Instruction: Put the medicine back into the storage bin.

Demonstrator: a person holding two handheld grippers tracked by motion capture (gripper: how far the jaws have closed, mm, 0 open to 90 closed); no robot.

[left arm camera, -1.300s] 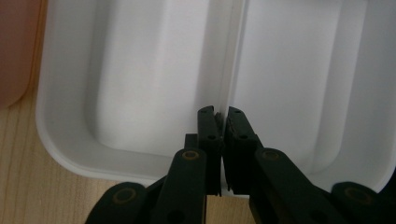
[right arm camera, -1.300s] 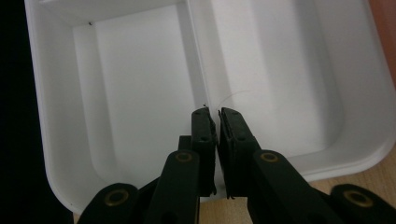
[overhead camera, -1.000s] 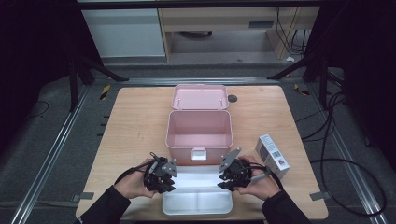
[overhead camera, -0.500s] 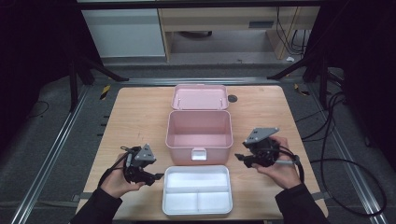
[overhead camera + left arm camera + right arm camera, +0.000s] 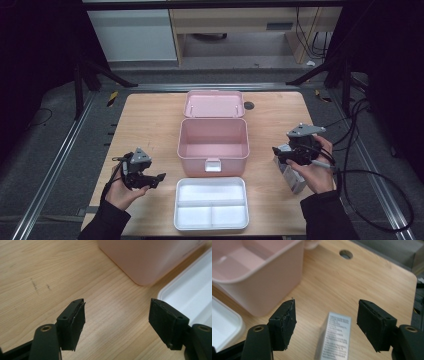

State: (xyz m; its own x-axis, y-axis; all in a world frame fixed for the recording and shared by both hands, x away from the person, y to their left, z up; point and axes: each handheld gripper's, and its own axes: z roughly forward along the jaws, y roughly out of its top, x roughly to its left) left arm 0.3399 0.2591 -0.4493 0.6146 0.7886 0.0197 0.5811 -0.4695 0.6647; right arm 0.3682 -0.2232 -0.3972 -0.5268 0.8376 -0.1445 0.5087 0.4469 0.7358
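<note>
Now the small grey carton [image 5: 333,336] lies flat on the wooden surface [image 5: 150,125] right of the pink storage box [image 5: 213,142], probably next to be picked up. The right gripper [image 5: 325,322] hangs over it, jaws just opened wide, straddling it without touching. The left gripper [image 5: 117,320], jaws also just opened wide and empty, sits left of the white divided tray [image 5: 211,202]. The box's lid [image 5: 214,103] lies behind it; nothing blocks the carton.
</note>
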